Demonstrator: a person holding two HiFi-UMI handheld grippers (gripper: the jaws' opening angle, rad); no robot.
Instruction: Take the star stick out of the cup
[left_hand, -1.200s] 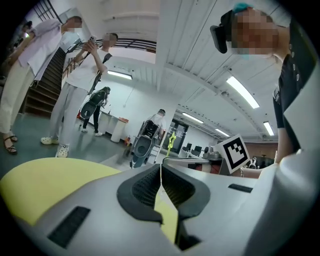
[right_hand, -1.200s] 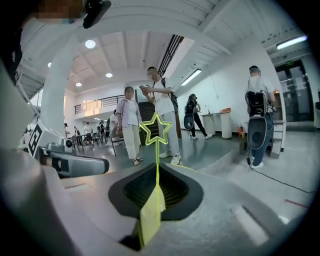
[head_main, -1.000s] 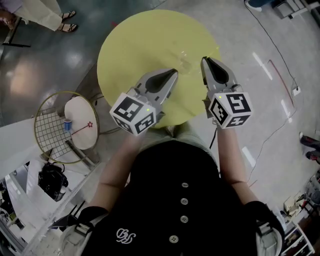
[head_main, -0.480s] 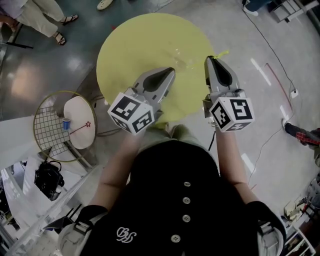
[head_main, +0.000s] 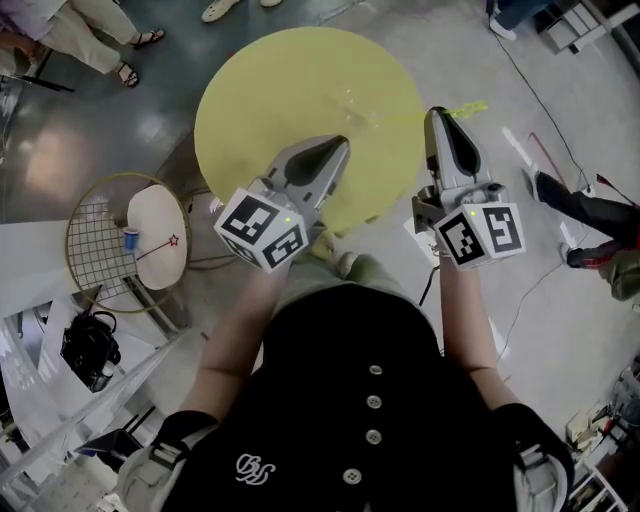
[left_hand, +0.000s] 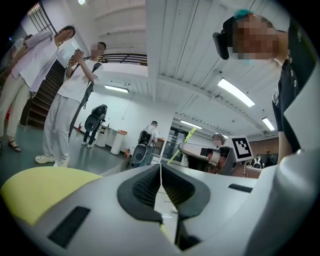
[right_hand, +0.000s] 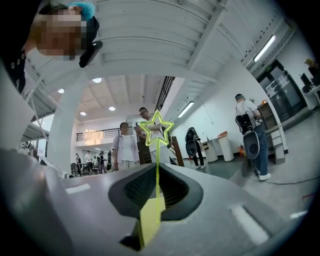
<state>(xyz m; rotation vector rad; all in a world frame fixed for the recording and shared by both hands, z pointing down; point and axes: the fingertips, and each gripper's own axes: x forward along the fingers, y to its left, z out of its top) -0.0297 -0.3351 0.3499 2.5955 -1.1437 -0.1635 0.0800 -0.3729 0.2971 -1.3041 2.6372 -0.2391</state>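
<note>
My right gripper (head_main: 438, 118) is shut on a thin yellow-green star stick (right_hand: 158, 156). In the head view the star (head_main: 470, 107) pokes out past the right rim of the round yellow table (head_main: 260, 90). In the right gripper view the star stands upright beyond the closed jaws (right_hand: 157, 174). A clear cup (head_main: 352, 103) shows only faintly on the table, left of that gripper. My left gripper (head_main: 338, 148) hovers over the table's near part, jaws shut with nothing between them (left_hand: 161, 168). The left gripper view also catches the stick (left_hand: 184, 141) and the right gripper (left_hand: 200, 151).
A small round side table (head_main: 158, 240) with a blue cup (head_main: 131, 238) and a red star stick (head_main: 160, 247) stands at the lower left, beside a wire-grid chair (head_main: 95, 250). People stand at the top left (head_main: 90, 40); legs (head_main: 590, 215) and cables (head_main: 540, 80) are on the floor at the right.
My right gripper has moved to the right, from above the table near the cup to its right rim, carrying the star stick. The left gripper has stayed almost still.
</note>
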